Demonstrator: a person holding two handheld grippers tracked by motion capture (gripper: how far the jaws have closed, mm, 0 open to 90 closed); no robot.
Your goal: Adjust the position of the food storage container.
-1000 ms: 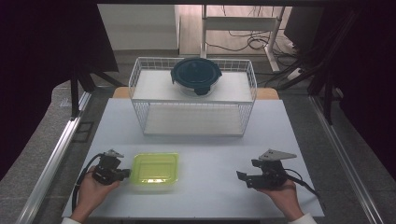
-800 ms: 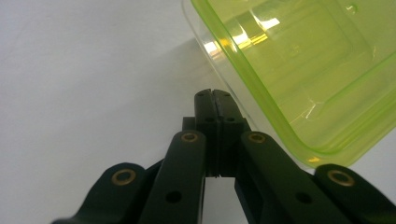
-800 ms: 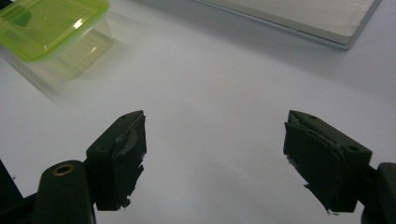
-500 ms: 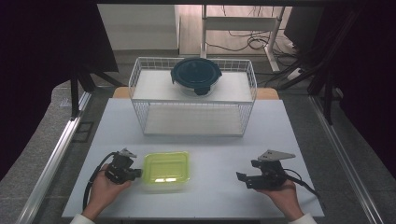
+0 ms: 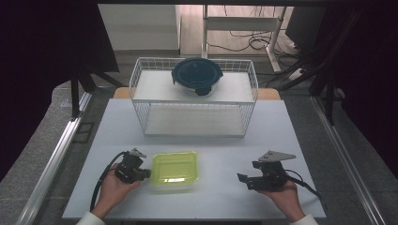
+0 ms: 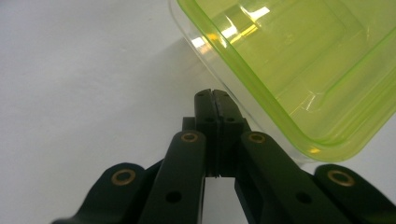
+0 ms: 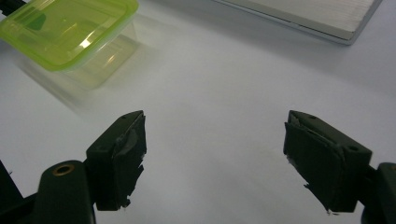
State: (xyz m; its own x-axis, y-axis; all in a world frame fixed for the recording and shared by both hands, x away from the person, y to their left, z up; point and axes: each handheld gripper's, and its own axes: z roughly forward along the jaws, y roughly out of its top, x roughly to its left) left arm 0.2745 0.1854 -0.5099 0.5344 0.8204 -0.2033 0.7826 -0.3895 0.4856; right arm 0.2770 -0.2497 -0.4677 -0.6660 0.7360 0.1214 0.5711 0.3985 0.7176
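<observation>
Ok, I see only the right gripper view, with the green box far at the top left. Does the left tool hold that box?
Observer: No. The left tool is shut with nothing between its jaws. Its tips sit right beside the green box, at the clear wall under the lid.
Operator: And what stands behind the box?
Observer: A white wire basket, with a dark round lidded container on its upper shelf.

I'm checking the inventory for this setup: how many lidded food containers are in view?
2: a green-lidded container on the white table by the left tool, and a round dark-lidded container on top of the wire rack.
</observation>
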